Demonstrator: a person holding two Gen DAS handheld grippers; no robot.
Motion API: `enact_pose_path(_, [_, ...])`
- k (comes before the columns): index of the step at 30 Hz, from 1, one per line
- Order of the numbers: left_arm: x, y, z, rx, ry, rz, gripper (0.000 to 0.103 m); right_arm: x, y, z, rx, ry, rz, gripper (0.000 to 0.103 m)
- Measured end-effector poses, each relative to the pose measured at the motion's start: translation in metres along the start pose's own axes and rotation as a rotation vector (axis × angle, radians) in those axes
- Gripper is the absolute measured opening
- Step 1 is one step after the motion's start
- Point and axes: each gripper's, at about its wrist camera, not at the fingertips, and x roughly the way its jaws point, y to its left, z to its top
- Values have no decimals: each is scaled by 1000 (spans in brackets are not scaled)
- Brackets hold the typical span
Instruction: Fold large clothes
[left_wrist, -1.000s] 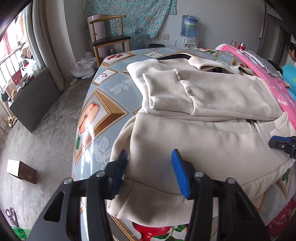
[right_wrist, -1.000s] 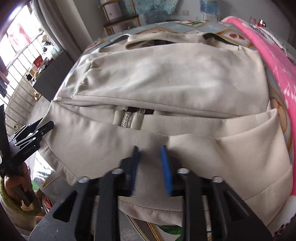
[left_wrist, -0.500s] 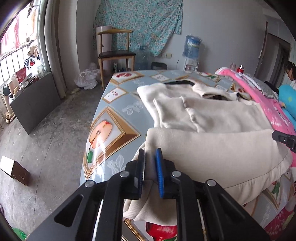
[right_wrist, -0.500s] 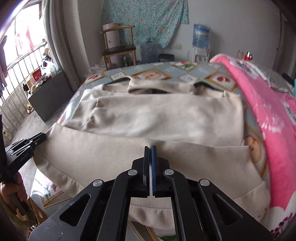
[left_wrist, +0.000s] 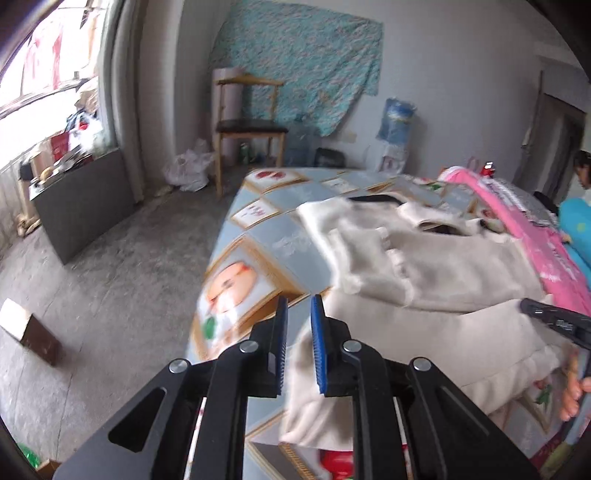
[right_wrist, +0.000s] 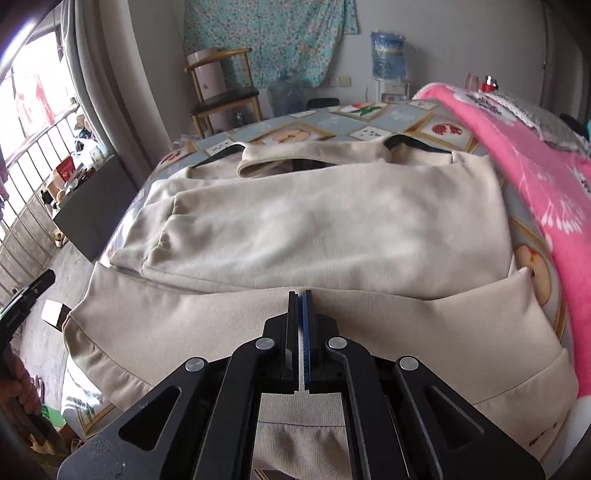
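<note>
from my seat, starting at the far left of the left wrist view: a bright window, a dark cabinet (left_wrist: 85, 199) under it, and a small cardboard box (left_wrist: 29, 332) on the concrete floor. further along, a wooden chair (left_wrist: 251, 127) stands against the wall below a hanging floral cloth (left_wrist: 295, 66), with a blue water bottle (left_wrist: 397, 118) to its right.

the table (left_wrist: 280, 236), covered in a picture-tile cloth, fills the middle. the left gripper (left_wrist: 299, 325) hangs over its near left corner, angled downward. its jaws have just been closing and now stand narrow, and i read the cream jacket (left_wrist: 443, 266) as pinched low between the blue pads at its near left corner. this view is smeared, so i can't make out exactly how much cloth is caught.

the jacket lies flat across the table, collar at the far end and a sleeve folded over the body. its near hem is raised off the cloth in a long fold that runs across the table's near side.

in the right wrist view the right gripper (right_wrist: 300, 306) is clenched tight on that raised hem near the middle, pads pressed together, with the fabric draping away on both sides and hanging beneath it. to the right of the jacket, a pink blanket (right_wrist: 535, 184) is heaped along the table's edge, just beside the garment's right side.
</note>
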Motion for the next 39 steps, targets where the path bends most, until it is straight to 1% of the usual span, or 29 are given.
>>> enact_pose_path(3, [6, -30, 2, 67, 34, -97, 13, 19, -6, -1, 37, 35, 21, 2])
enact_pose_path(5, [13, -50, -2, 113, 66, -142, 13, 29, -11, -5, 65, 61, 35, 2])
enact_pose_path(7, [21, -73, -8, 171, 109, -199, 13, 32, -12, -9, 65, 71, 34, 2])
enact_pose_path(9, [30, -94, -15, 247, 147, -216, 13, 30, -9, -12, 46, 72, 23, 2])
enact_pose_path(12, [45, -111, -25, 316, 200, -206, 13, 27, -8, -13, 34, 74, 11, 2])
enact_pose_path(15, [70, -110, -32, 319, 267, -161, 13, 22, -7, -15, 22, 64, 1, 2])
enact_pose_path(18, [75, -103, -30, 301, 250, -171, 13, 16, -6, -14, 9, 40, 1, 2])
enact_pose_path(20, [78, -105, -27, 315, 249, -148, 13, 18, -6, -13, 0, 33, 2, 2])
enact_pose_path(23, [82, -104, -24, 317, 240, -133, 13, 30, -8, -15, 6, 68, 11, 2])
enact_pose_path(25, [84, -104, -22, 313, 237, -128, 13, 32, -9, -14, 4, 70, 11, 3])
enact_pose_path(26, [84, -104, -22, 313, 235, -126, 13, 32, -9, -13, 6, 79, 10, 5])
enact_pose_path(28, [84, -104, -22, 314, 232, -122, 13, 26, -13, -10, 24, 85, 5, 23])
enact_pose_path(29, [85, -104, -22, 315, 232, -120, 13, 19, -15, -9, 38, 73, 9, 28])
enact_pose_path(30, [85, -104, -22, 314, 230, -120, 13, 11, -18, -8, 51, 56, 22, 32])
enact_pose_path(32, [85, -103, -22, 313, 227, -118, 12, -5, -19, -5, 70, 24, 84, 32])
enact_pose_path(34, [85, -103, -21, 310, 222, -116, 12, -14, -11, -3, 53, 24, 154, 32])
enact_pose_path(36, [86, -103, -20, 303, 215, -113, 10, -11, 7, -5, -13, 70, 214, 32])
enact_pose_path(37, [86, -102, -20, 300, 214, -112, 10, -7, 16, -6, -48, 92, 217, 32])
enact_pose_path(39, [86, -101, -19, 292, 211, -115, 8, 8, 34, -12, -120, 152, 194, 32])
